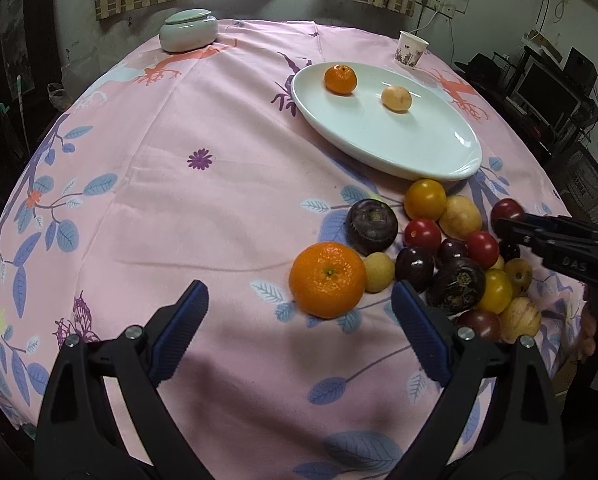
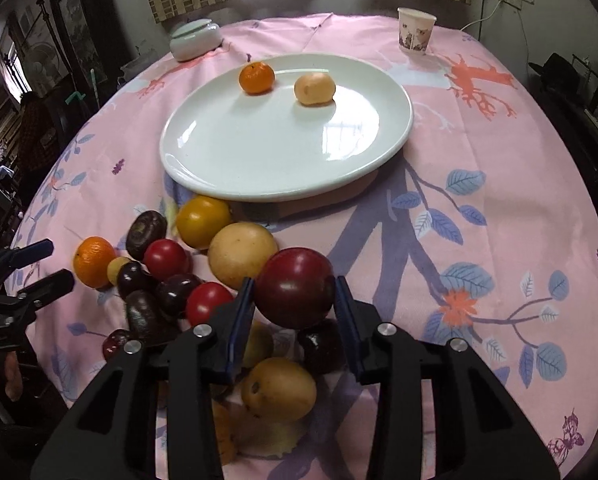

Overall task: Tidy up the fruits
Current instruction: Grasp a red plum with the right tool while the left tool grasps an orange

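Left wrist view: the left gripper point(image 1: 299, 316) hangs over the pink leaf-printed tablecloth point(image 1: 159, 208) with its blue-padded jaws spread wide and nothing between them; a large orange mandarin point(image 1: 328, 279) lies just ahead, at the near edge of a heap of mixed small fruits point(image 1: 439, 252); the white oval ceramic plate point(image 1: 427, 148) beyond the heap carries a small orange mandarin point(image 1: 340, 79) and a pale yellow round fruit point(image 1: 396, 98), set apart; a pale green lidded jar point(image 1: 187, 30) and a patterned paper cup point(image 1: 412, 49) stand at the far edge.

Right wrist view: the right gripper point(image 2: 295, 300) has its jaws drawn in narrow, both pads pressed against a dark red round plum point(image 2: 295, 293) at the heap's right edge, near the plate's front rim; the left gripper shows at the left border, jaws apart.
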Motion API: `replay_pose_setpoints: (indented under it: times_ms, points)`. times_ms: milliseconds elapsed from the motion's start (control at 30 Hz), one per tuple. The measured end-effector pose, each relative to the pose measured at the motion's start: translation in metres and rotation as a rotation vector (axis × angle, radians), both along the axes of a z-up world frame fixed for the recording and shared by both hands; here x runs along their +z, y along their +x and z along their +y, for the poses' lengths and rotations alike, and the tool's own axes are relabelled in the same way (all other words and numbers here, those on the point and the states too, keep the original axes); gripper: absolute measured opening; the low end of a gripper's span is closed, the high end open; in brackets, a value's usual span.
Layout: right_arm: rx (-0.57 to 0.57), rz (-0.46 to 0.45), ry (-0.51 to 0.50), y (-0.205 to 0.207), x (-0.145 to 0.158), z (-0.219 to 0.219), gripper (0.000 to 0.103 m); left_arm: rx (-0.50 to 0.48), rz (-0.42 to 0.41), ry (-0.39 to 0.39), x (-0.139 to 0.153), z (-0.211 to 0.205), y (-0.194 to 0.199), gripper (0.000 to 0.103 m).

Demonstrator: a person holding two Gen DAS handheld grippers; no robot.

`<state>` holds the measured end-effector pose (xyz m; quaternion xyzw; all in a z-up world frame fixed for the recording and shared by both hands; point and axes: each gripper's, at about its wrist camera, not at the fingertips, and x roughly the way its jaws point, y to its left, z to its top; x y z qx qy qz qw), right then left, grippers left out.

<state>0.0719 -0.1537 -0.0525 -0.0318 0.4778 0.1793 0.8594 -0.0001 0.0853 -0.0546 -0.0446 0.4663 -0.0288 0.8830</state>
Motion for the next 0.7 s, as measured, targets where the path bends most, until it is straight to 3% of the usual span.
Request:
replay_pose_setpoints:
  times_ms: [133,267,300,333,367,400,700]
  points:
    - [-0.056,-0.044,0.078,-0.015,0.019,-0.013,0.041,-0.008,0.028,0.005,-0.012,-0.002,0.008,0.094]
    - [-0.073,-0.017,0.072,-0.018,0.016,-0.017,0.041,-0.024,0.049,0.010,-0.023,-0.006,0.014,0.092]
    - [-0.074,-0.012,0.074,-0.019,0.015,-0.017,0.041,-0.023,0.048,0.008,-0.025,-0.007,0.014,0.078]
    - [-0.073,-0.008,0.079,-0.020,0.015,-0.017,0.041,-0.036,0.057,-0.019,-0.028,-0.007,0.015,0.057]
    - [-0.071,-0.008,0.083,-0.021,0.015,-0.017,0.041,-0.039,0.054,-0.023,-0.028,-0.007,0.015,0.056]
    - [-0.071,-0.008,0.086,-0.021,0.015,-0.016,0.041,-0.042,0.048,-0.026,-0.027,-0.008,0.015,0.045]
    - [-0.050,-0.005,0.102,-0.023,0.014,-0.011,0.041,-0.046,0.021,-0.053,-0.015,-0.010,0.009,0.044]
